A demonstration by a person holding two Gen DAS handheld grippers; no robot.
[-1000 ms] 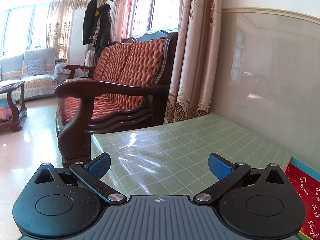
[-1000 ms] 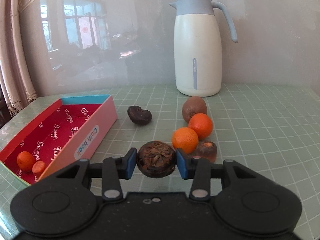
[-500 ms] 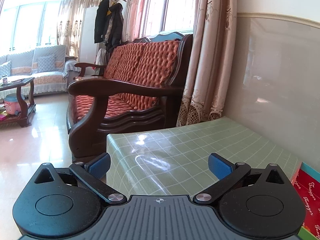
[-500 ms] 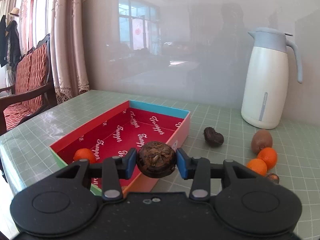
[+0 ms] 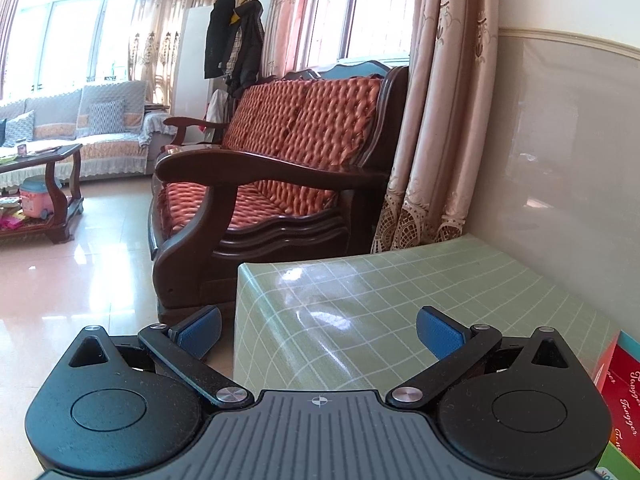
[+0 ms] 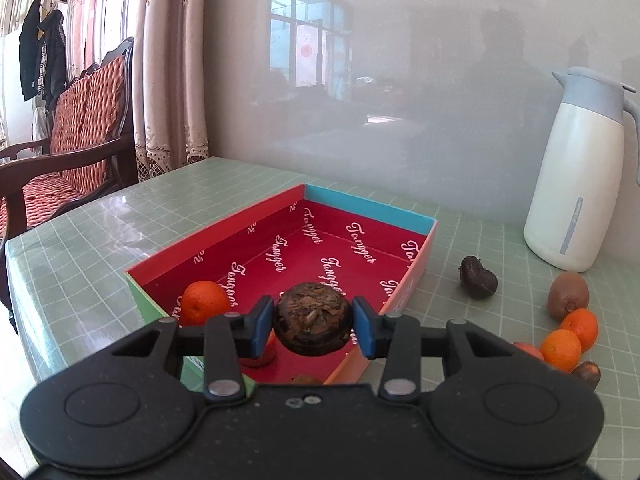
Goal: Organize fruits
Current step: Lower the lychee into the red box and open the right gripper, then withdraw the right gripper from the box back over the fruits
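While left tongs [image 5: 318, 330] gape, right tongs [image 6: 313, 326] grip dark fruit [image 6: 313, 322].

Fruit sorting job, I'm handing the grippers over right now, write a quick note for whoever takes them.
Right gripper: shut on a dark brown scaly fruit, held over the near end of the red box.
Left gripper: open, empty, over the green table's corner.
Done: one orange is in the box, with another fruit partly hidden behind the gripper.
Left: release the held fruit into the box, then collect what is loose on the table: a dark wrinkled fruit, a kiwi, two oranges and more at the right edge, near the white jug.
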